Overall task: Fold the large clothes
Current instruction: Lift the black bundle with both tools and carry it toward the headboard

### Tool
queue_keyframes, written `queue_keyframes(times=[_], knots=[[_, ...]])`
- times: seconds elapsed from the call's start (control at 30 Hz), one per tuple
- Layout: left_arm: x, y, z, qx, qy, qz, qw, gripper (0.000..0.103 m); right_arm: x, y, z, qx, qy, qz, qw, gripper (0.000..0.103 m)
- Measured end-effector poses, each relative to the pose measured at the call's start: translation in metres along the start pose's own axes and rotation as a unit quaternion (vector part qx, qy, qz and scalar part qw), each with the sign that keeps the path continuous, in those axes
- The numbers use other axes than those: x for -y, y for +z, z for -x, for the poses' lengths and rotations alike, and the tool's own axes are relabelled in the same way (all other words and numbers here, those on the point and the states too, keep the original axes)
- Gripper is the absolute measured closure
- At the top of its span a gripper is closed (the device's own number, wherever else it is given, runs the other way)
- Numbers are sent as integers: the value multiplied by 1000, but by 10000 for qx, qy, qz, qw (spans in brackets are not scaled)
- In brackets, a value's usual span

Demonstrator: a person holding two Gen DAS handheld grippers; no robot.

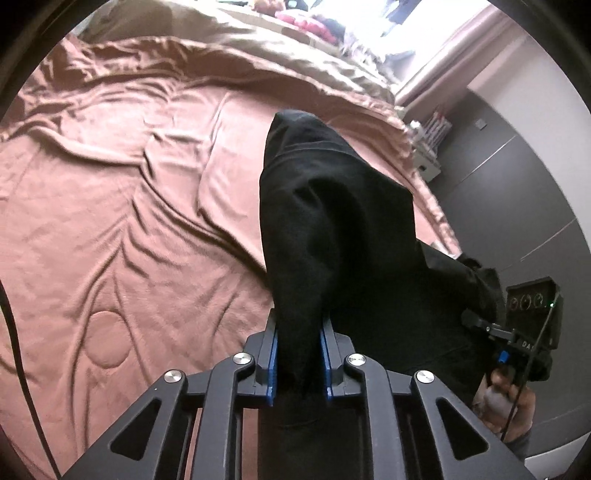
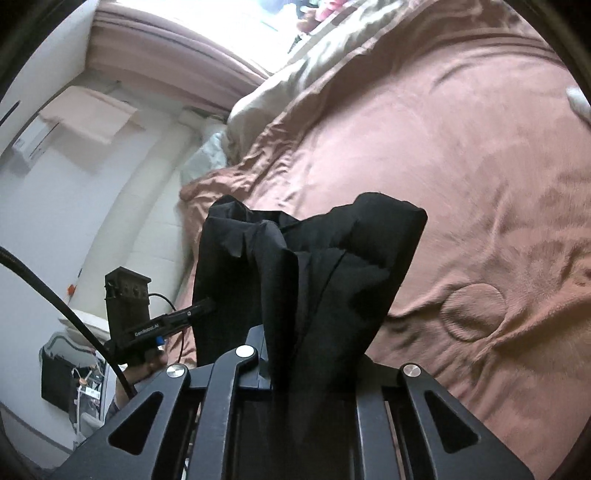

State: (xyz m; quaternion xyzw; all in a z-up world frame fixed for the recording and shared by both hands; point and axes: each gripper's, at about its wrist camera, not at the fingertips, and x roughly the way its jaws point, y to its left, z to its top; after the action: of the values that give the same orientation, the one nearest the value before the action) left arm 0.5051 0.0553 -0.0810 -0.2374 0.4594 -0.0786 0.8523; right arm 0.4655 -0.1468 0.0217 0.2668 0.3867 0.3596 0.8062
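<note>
A black garment [image 1: 332,229] hangs bunched above a pink-brown quilt [image 1: 110,206]. In the left wrist view my left gripper [image 1: 299,354] is shut on a fold of it, the cloth pinched between the blue pads [image 1: 273,354]. The cloth stretches rightward to the other gripper [image 1: 495,332], held in a hand. In the right wrist view the black garment [image 2: 317,266] drapes over my right gripper [image 2: 310,369], which is shut on it; its right finger is hidden by cloth. The left gripper [image 2: 192,314] shows at the left, holding the other end.
The quilt [image 2: 461,184] covers a bed, with a beige cover [image 1: 258,40] and piled items [image 1: 314,22] at its far end. A grey wall panel [image 1: 517,177] and a curtain [image 1: 454,48] flank the bed. A cable [image 2: 55,295] crosses the right wrist view.
</note>
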Motion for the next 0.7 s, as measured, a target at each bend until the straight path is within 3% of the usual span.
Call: queue_keyframes(times=[0.37, 0.7], knots=[[25, -9, 109, 914, -366, -158, 9950, 87, -77, -32, 30, 408, 311, 611, 9968, 95], [11, -22, 216, 1668, -279, -166, 9855, 88, -148, -52, 24, 437, 649, 1227, 9893, 95]])
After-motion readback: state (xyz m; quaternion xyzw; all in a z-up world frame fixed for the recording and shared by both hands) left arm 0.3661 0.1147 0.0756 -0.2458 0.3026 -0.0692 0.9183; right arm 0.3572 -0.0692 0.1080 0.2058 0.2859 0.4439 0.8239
